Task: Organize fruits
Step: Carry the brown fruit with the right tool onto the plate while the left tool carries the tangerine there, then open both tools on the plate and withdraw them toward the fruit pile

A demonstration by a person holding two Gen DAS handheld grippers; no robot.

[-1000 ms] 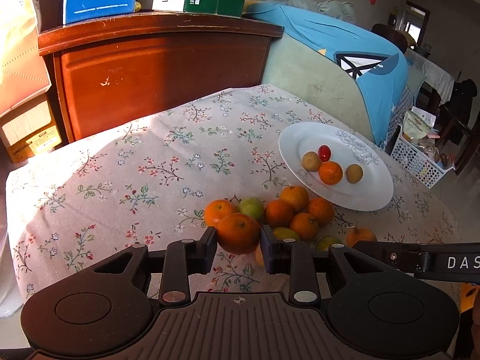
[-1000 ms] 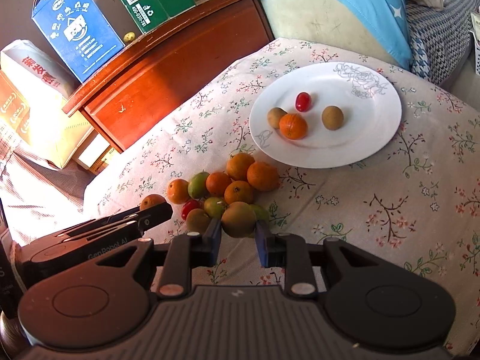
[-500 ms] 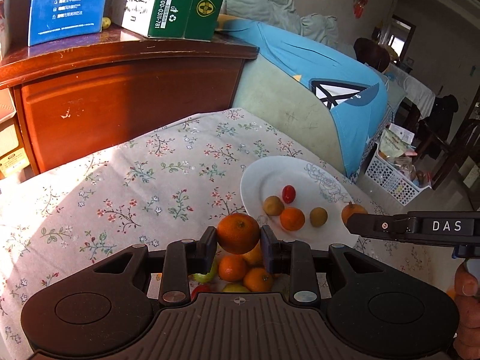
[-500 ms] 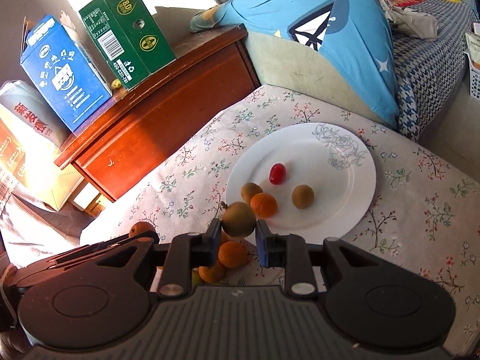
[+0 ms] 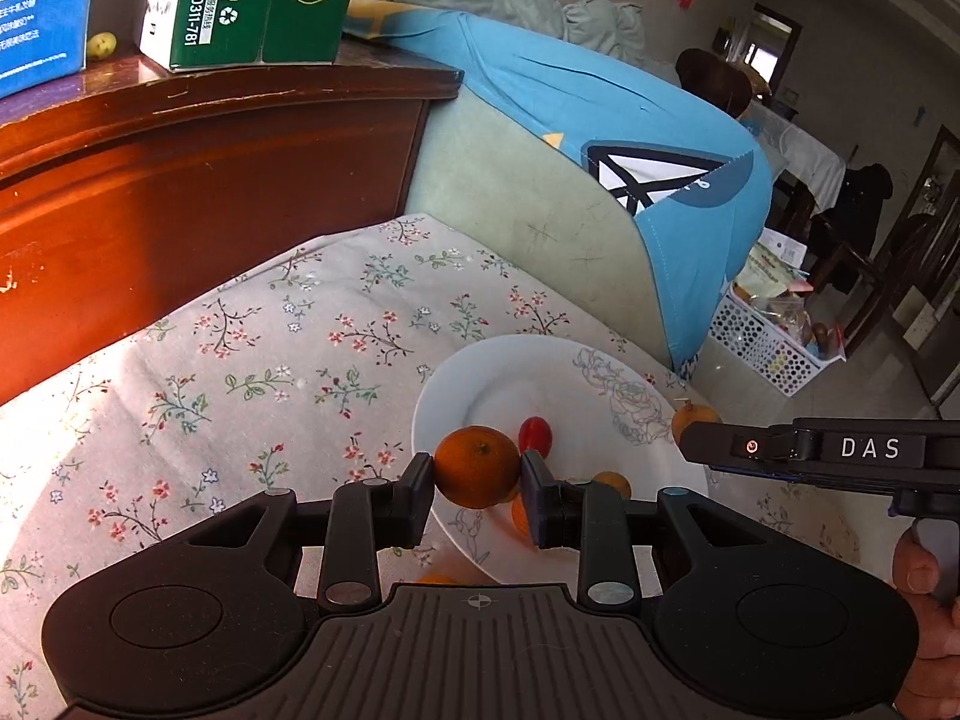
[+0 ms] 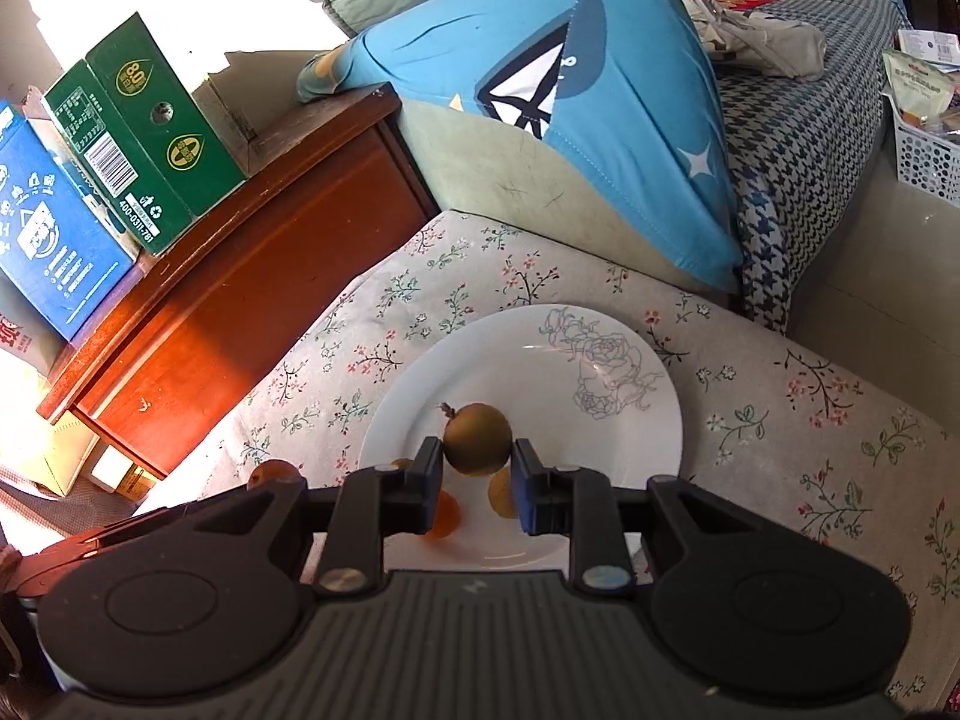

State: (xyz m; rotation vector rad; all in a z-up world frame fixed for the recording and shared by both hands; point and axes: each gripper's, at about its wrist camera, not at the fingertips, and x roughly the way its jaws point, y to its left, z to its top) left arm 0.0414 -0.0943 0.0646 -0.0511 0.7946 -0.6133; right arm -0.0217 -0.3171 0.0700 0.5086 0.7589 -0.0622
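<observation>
A floral-clothed bench carries a white plate. Over the plate, an orange is clamped in the jaws of the left gripper, and a brown-green fruit is gripped by the right gripper. A red cherry tomato lies on the plate.

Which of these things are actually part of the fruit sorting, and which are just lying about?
Part of the job:
- orange in the left tongs
- brown fruit in the right tongs
- white plate
- cherry tomato on it

Just lying about:
- green carton
- blue box
- white basket
</observation>
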